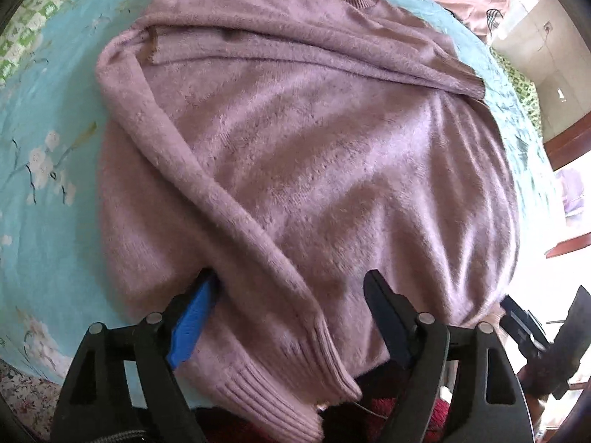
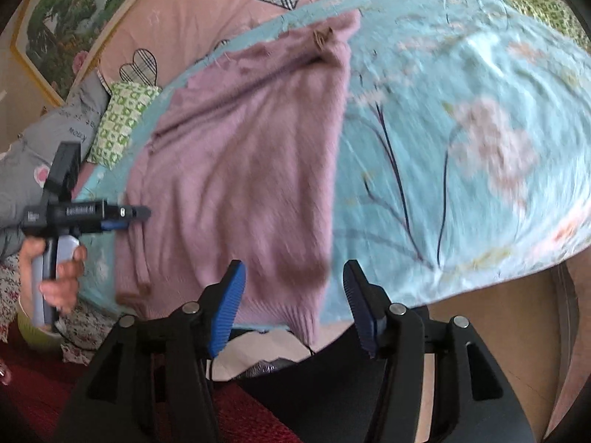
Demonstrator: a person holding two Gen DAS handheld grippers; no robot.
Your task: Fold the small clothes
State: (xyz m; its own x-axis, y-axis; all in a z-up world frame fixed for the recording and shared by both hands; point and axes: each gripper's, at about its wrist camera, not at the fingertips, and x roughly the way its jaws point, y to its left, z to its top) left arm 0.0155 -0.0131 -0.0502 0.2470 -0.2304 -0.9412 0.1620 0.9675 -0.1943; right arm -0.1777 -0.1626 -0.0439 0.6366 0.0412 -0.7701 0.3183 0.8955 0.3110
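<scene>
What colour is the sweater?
Dusty pink-mauve; the sweater shows best in the left wrist view.

White lettering is seen on the side of the black body of the left gripper [image 2: 146,213] in the right wrist view, but it is blurred and cannot be read. Dark printed characters are seen on the grey cloth [image 2: 74,118] at the left edge of the same view; they lie sideways and too small to be made out with certainty. No legible text, number or brand is found in the left wrist view.
</scene>
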